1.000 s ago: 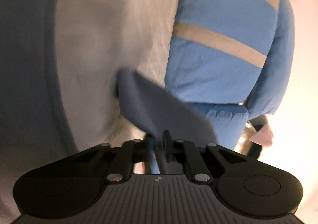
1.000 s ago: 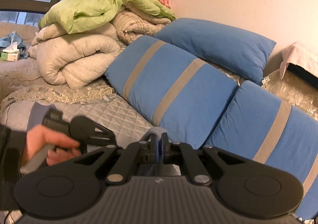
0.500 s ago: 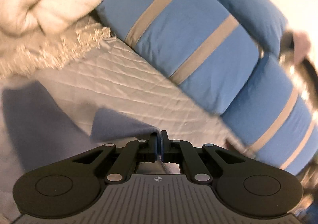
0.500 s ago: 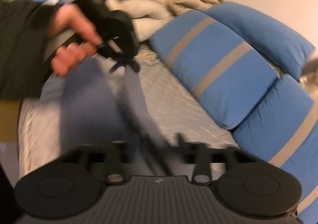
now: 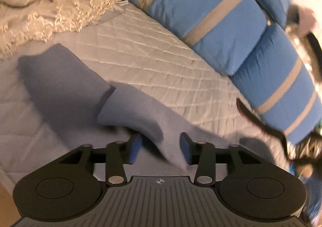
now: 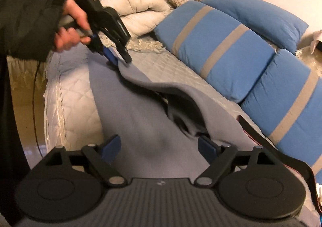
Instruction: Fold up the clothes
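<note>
Both grippers released since a second ago: left gripper (image 5: pixel 160 147) opening, garment edge draped loosely between its jaws; right gripper (image 6: pixel 159 149) wide apart, opening over the grey-blue garment (image 6: pixel 140 126) near the bed's (image 5: pixel 161 62) pillow-side edge. Flatten the raised fold next. Quilted bedspread, striped blue pillows (image 6: pixel 221 50), piled duvets (image 6: pixel 140 11).

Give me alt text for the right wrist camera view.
The right gripper, jaws opening with nothing pinched, hangs over a grey garment spread on a quilted bed. Upper left, a hand holds the left gripper at the garment's far edge; striped blue cushions line the right.
</note>
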Demonstrator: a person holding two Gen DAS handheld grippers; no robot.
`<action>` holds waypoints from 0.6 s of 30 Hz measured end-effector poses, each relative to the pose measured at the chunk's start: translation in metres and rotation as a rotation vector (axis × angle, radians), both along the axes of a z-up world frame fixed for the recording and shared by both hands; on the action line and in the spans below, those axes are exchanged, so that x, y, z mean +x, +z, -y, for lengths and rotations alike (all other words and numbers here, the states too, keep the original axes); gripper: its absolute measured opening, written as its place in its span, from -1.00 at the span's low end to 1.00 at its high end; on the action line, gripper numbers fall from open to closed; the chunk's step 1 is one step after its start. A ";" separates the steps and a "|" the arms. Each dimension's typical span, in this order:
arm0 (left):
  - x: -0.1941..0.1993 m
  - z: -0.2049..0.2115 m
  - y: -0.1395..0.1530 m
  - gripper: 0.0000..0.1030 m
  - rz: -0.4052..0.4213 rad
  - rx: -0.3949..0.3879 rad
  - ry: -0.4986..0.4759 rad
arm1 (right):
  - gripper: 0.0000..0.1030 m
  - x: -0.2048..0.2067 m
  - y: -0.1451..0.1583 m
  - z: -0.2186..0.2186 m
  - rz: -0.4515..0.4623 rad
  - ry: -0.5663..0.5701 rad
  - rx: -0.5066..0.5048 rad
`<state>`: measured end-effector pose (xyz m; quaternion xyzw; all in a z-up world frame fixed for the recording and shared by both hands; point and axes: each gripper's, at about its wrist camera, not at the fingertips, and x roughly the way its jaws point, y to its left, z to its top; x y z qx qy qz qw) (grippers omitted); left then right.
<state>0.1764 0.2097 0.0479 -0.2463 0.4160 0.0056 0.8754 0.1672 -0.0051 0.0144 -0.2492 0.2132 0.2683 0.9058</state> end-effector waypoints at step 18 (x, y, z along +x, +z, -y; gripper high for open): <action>-0.034 0.095 -0.028 -0.03 0.138 1.234 -0.746 | 0.95 -0.019 0.020 0.064 0.018 -0.104 -0.066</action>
